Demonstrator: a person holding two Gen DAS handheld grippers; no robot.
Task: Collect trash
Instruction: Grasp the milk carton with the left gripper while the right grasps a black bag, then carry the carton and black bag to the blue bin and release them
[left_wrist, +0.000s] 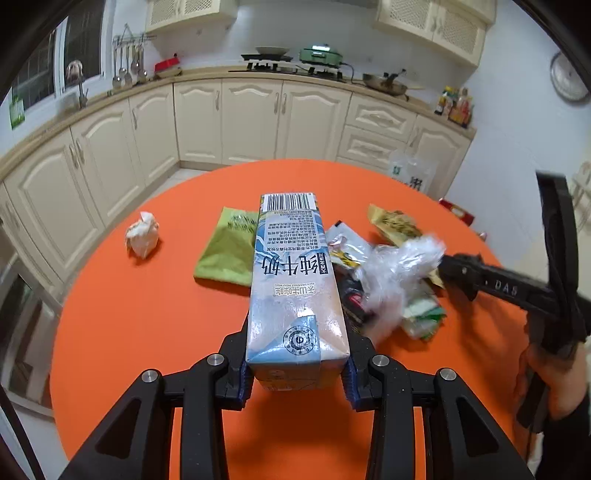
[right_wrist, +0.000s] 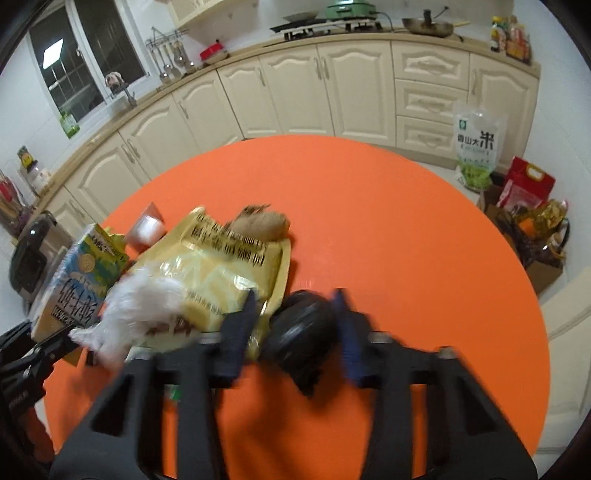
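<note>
Milk carton (left_wrist: 295, 291) clamped, left hand-held gripper (left_wrist: 297, 373)

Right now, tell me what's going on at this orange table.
A person is clearing trash with two handheld grippers. The left gripper is clamped on a milk carton. The right gripper has a dark crumpled piece between its fingers. A yellow wrapper, a clear plastic wad, a green packet and a crumpled tissue lie on the table.

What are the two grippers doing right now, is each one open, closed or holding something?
Left gripper: closed on the milk carton.
Right gripper: closed around a dark crumpled object; the picture is blurred.
</note>
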